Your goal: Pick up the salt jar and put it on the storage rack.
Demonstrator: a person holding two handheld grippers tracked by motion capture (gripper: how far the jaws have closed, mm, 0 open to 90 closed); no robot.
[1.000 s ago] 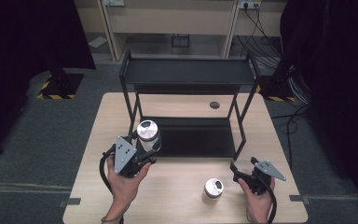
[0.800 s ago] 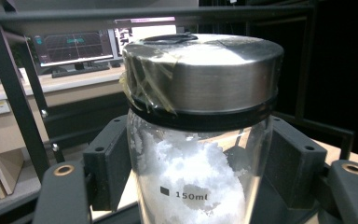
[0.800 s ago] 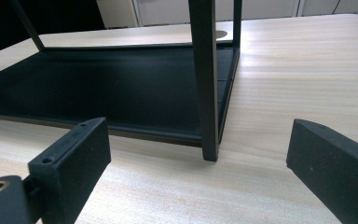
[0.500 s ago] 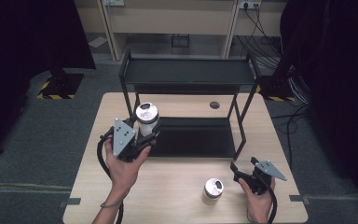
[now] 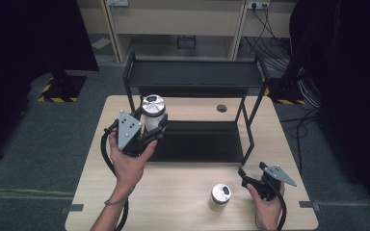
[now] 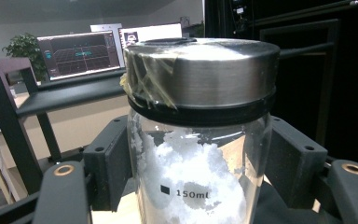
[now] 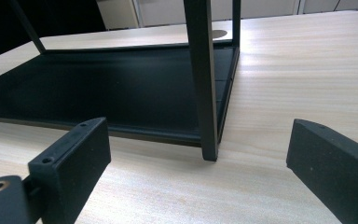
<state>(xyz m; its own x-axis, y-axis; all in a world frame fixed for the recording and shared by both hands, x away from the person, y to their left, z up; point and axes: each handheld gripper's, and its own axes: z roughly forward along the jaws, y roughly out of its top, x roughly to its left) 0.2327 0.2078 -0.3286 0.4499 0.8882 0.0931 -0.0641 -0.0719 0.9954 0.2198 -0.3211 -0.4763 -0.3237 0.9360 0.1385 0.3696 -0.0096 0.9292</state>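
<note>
Since the jar (image 6: 198, 182) is smooth glass — fragile, slippery — the left gripper (image 5: 150, 132) grasps its body below the lid (image 6: 200, 74).

The left gripper (image 5: 155, 126), clamped on the jar (image 5: 153, 111), has risen off the table (image 5: 188, 202) and carried the jar up and away from the person along the left end of the rack (image 5: 192, 77). A second ago the jar showed low against the rack's bottom shelf (image 5: 197, 142); now its steel lid (image 6: 200, 70) shows higher in the high view, beside the rack's left front post and nearer the top shelf. The left hand (image 5: 132, 161) and forearm have stretched further into the high view with it.
</note>
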